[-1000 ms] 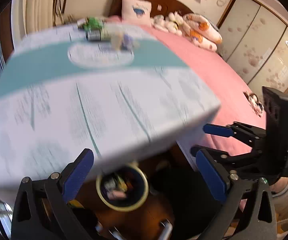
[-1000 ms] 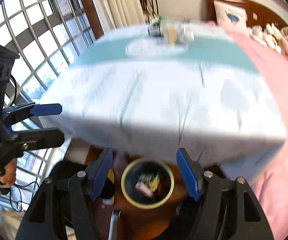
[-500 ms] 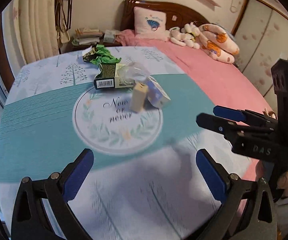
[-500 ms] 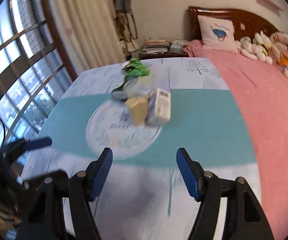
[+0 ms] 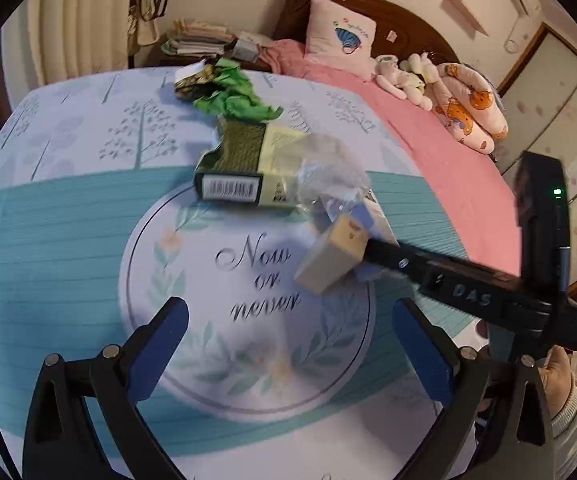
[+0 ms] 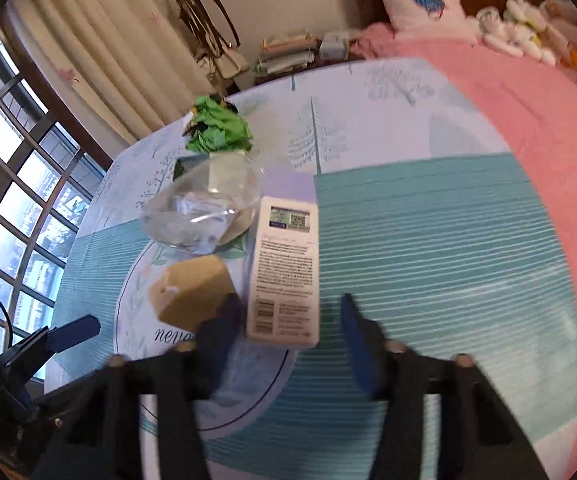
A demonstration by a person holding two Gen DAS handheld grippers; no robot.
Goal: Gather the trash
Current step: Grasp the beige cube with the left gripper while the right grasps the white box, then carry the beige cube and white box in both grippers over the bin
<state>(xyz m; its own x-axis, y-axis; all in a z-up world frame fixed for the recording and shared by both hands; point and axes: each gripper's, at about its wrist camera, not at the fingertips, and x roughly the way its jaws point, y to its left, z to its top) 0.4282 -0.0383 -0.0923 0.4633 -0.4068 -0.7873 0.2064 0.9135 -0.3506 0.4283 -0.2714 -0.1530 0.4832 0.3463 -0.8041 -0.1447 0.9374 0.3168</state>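
Five trash items remain on the surface (image 5: 68, 216). Left gripper (image 5: 288, 344) open, empty; right gripper (image 6: 288, 320) closing around white box (image 6: 284, 272), not yet gripping.

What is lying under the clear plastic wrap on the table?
The clear wrap lies over one end of the dark green and yellow box, whose yellow shows through it. Whether anything else is beneath it cannot be seen.

Bright window (image 6: 16, 208) daylight, strong fisheye edge curvature, motion-blurred right claw (image 6: 288, 332).
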